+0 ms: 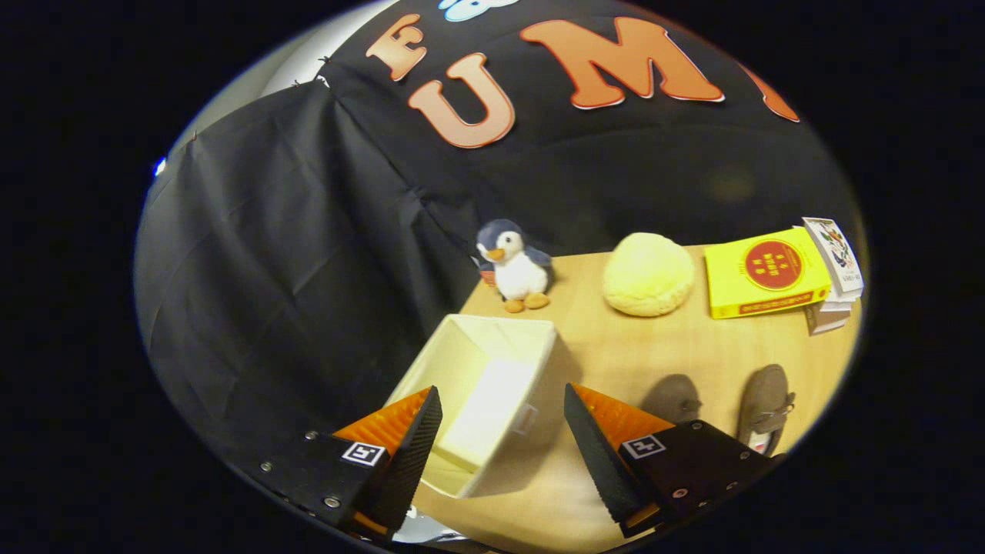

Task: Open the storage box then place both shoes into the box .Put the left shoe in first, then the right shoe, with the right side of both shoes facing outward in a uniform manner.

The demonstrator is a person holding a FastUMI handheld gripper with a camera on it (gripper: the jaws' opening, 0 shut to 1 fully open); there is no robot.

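**Here, open fingers over an open box**

The gripper (502, 431) hangs above the table (654, 346) with its fingers spread wide and nothing between them but air; neither pad touches anything. Just ahead of the fingers, and partly framed by them, sits the box (492, 385), a pale fabric bin with its top open and its inside bare. It stands at the table's left edge, close to the dark cloth wall.

The two shoes (762, 404) lie on the wood to the right of the box, well apart from it. One is partly hidden behind the right finger; the other lies just beside it, farther right, toe pointing away.

Beyond the box, a plush penguin (515, 265) stands upright at the table's far corner. A round yellow cushion (648, 275) rests to its right, then a yellow book (766, 273) leaning on a small stack of books (835, 285).
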